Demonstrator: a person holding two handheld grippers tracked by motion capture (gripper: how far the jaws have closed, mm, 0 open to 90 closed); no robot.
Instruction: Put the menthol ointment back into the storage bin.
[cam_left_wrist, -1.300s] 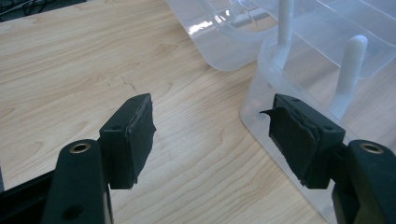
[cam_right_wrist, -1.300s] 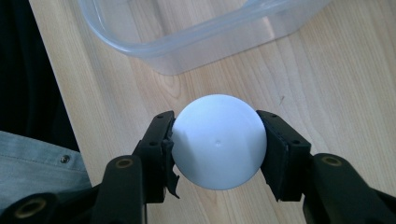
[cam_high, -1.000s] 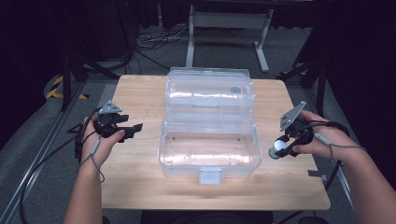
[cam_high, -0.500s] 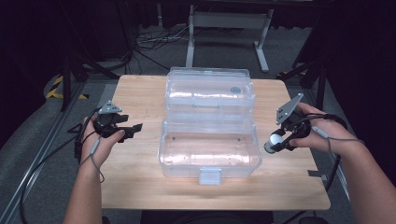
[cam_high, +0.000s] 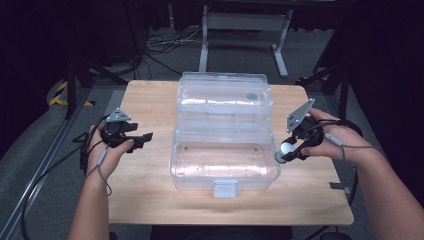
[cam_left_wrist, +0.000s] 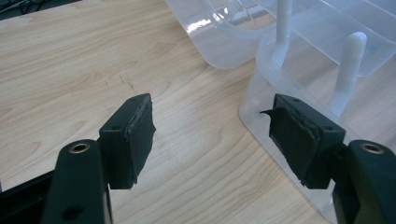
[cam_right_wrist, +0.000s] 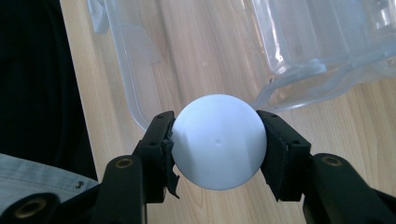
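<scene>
**White ball carried to the edge of the clear box**

Leftward toward the box went the right tool (cam_high: 281, 156) since a second earlier, when it had hung farther out over the right side of the bench (cam_high: 150, 195). It gripped a white ball (cam_right_wrist: 218, 141), both pads pressed against the ball's sides, as the right gripper view showed plainly. In the high view the ball (cam_high: 286, 148) sat just beside the right end wall of the clear plastic box (cam_high: 225, 165), above the bench, at about the level of the box's rim.

That box stood in the middle of the bench with its lid (cam_high: 225, 95) swung open behind it and a latch tab (cam_high: 224, 188) on its near wall. Its lower tub looked bare inside.

On the other side, the left tool (cam_high: 145, 137) had kept its place, pointing at the box's left end wall from a short way off. Its jaws stood wide apart with nothing between them; the left gripper view showed bare wood in the gap and the box's corner (cam_left_wrist: 261, 112) behind the right-hand pad (cam_left_wrist: 292, 135).
</scene>
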